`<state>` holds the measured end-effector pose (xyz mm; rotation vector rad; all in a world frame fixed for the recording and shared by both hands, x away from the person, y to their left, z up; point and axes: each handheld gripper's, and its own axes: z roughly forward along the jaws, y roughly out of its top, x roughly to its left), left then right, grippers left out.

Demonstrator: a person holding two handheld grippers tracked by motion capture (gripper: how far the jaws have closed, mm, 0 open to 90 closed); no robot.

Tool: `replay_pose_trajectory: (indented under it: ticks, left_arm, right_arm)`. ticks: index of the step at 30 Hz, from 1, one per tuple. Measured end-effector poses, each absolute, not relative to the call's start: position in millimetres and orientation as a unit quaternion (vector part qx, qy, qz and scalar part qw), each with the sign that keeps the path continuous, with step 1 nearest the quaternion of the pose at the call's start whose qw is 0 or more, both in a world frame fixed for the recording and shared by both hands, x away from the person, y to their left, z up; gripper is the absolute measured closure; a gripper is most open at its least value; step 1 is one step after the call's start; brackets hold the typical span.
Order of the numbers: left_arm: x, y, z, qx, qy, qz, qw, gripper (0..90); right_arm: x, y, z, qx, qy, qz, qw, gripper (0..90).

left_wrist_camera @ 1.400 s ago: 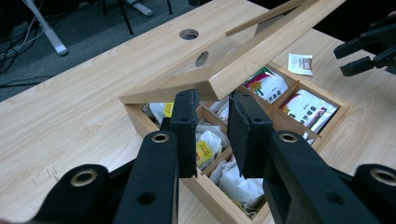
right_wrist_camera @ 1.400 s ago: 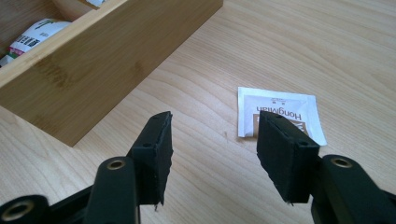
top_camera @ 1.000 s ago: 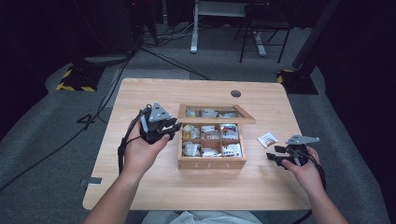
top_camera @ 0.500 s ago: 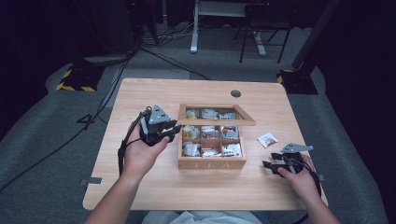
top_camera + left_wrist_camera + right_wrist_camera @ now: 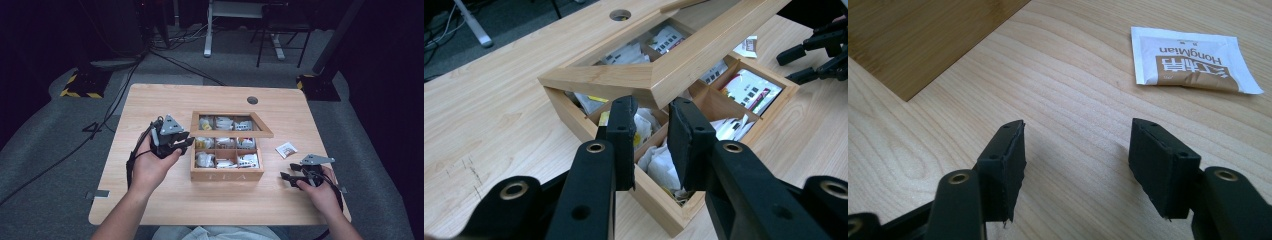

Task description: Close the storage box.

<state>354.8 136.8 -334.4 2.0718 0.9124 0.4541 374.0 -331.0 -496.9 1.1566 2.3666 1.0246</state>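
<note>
The tea sachet lies flat on the table near its right edge, between the wooden tea box at the middle of the table and the right gripper, touching neither of them. The right gripper stands low over the table toward the front right corner; its jaws have just been opening and are now wide apart, with only bare wood between them. The left gripper is at the left side of the box with its jaws nearly closed and holding nothing, just under the corner of the raised lid.

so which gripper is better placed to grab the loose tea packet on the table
Right. The right gripper is open beside the tea packet, which lies just ahead of its jaws. The left gripper is across the tea box.
</note>
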Motion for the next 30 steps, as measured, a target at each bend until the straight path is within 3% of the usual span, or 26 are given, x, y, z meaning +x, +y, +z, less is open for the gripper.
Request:
replay_pose_trajectory:
  ticks: [30]
  left_arm:
    - [342, 137, -363, 0.834, 0.364, 0.147, 0.387, 72.9]
  right_arm:
    - [373, -332, -498, 0.408, 0.822, 0.363, 0.158, 40.7]
